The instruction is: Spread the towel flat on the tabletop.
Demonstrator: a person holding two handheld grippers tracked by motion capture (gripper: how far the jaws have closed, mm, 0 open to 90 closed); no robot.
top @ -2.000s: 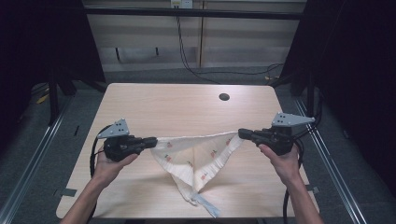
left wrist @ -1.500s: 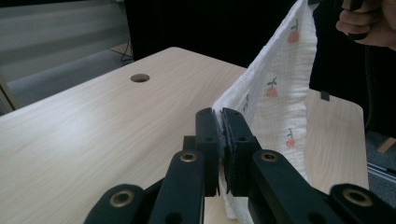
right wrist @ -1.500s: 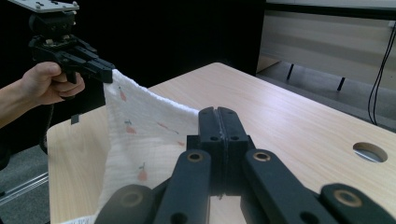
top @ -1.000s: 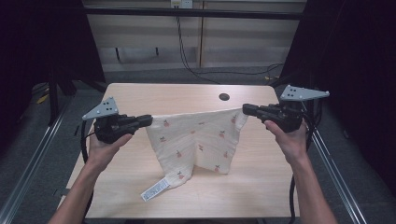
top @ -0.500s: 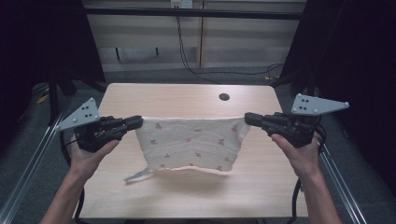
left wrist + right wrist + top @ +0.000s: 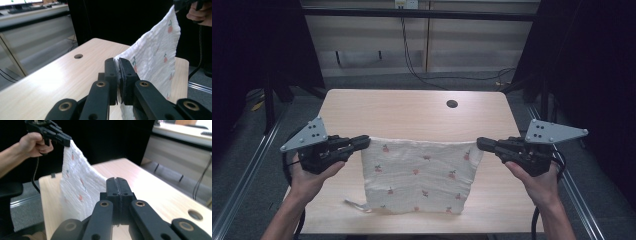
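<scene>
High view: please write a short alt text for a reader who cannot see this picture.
A person holds a white cloth with small red prints stretched between the left gripper and the right gripper, each shut on an upper corner. The cloth hangs over a light wooden table, with a small tag at its lower left and a round hole in the table behind.

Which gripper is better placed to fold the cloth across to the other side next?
Probably the left gripper. It and the right gripper each clamp a top corner of the cloth, but the loose tag trails on the left, so folding leftward-to-right would tuck it in. Marginal.
</scene>
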